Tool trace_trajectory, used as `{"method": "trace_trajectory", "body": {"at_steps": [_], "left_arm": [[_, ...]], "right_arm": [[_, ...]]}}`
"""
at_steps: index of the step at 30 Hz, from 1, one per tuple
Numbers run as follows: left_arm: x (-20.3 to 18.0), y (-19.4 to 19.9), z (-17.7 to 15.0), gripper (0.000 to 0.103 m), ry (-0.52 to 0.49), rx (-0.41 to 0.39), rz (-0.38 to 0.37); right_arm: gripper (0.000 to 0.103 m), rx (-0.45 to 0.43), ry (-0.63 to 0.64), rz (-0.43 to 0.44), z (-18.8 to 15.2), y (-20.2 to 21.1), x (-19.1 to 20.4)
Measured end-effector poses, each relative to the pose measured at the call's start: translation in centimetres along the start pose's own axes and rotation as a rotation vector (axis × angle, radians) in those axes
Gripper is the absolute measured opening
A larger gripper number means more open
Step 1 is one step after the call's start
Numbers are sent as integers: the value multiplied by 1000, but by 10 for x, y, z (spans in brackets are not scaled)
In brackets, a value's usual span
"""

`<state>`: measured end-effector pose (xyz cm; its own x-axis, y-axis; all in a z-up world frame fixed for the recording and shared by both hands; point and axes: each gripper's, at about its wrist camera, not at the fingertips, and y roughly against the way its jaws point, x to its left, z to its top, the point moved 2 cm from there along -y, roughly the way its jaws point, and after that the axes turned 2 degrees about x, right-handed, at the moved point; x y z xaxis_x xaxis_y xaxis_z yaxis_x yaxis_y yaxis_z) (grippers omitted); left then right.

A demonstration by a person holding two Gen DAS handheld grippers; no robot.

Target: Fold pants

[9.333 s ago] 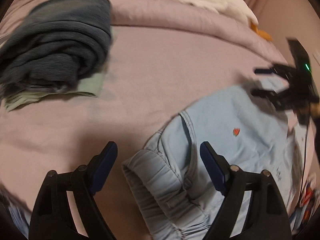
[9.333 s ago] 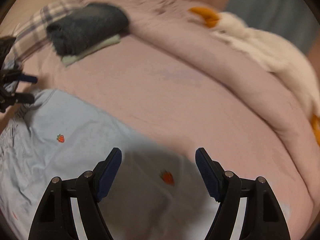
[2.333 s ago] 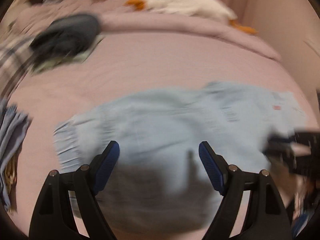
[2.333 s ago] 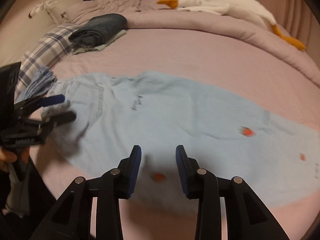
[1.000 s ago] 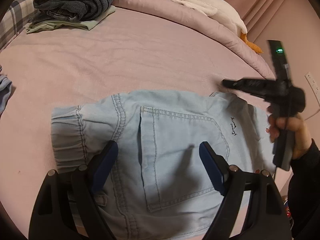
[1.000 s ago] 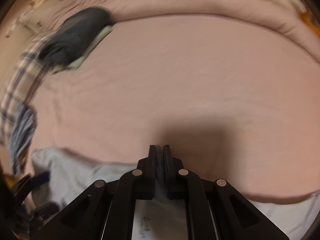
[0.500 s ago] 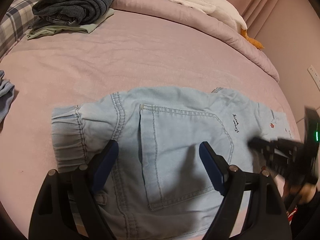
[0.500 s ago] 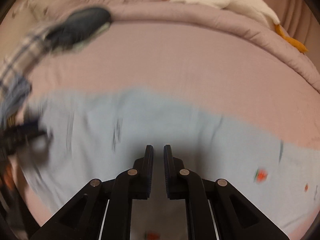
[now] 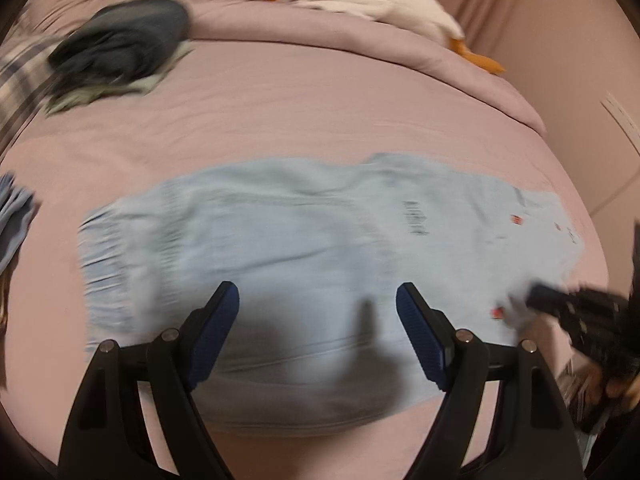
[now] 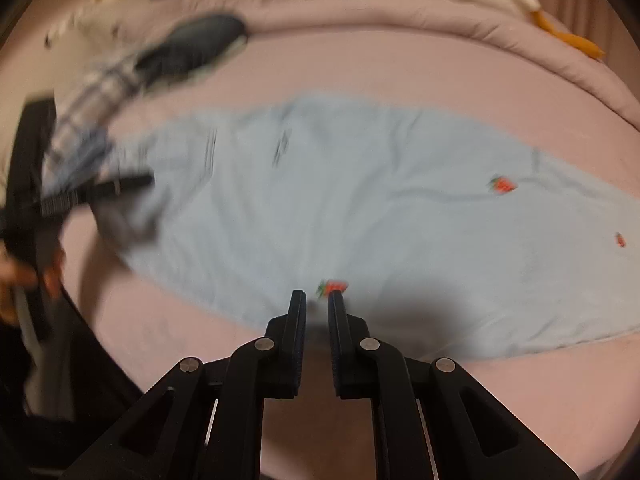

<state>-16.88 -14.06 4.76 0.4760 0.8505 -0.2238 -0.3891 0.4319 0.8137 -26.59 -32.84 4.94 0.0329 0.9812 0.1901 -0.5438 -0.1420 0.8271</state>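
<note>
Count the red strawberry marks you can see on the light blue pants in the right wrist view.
3: one just ahead of the right gripper, one mid-leg, one near the right edge. Folds in the pants may hide more.

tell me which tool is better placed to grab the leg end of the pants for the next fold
Probably the right tool: it hovers nearly shut at the near edge of the light blue pants, on the leg side. The left tool is wide open above the waistband half.
</note>
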Motion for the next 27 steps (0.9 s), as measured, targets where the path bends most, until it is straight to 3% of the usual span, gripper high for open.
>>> {"method": "trace_trajectory", "body": {"at_steps": [5,9,12,14,17,21,23,26,27], "left_arm": [[-48,-16,6,80,-85,19,-51],[-70,-40,2,78,-116,82,-66],[-73,-57,-5,78,-135,135,-35],[-76,-59,-8,78,-161,130,-20],[-77,-61,-7,78,-177,132,-10],[-75,-63,-6,78,-180,132,-13],[-74,-64,-6,78,-178,133,-14],[-74,-62,-8,79,-176,135,-14],[-75,-61,-8,79,-176,136,-13]], "right_arm": [[37,-64,-46,-64,22,1,-29],[38,-30,-81,-95,21,-18,-52],[38,-1,-106,-117,1,-29,-72],[37,-48,-94,-88,-6,-24,-80],[37,-63,-82,-114,-9,-18,-92],[37,-61,-175,-117,-7,-9,-122],[38,-50,-206,-221,-10,-6,-136],[38,-44,-290,-290,-9,2,-173],[38,-37,-327,-348,-8,6,-187]]}}
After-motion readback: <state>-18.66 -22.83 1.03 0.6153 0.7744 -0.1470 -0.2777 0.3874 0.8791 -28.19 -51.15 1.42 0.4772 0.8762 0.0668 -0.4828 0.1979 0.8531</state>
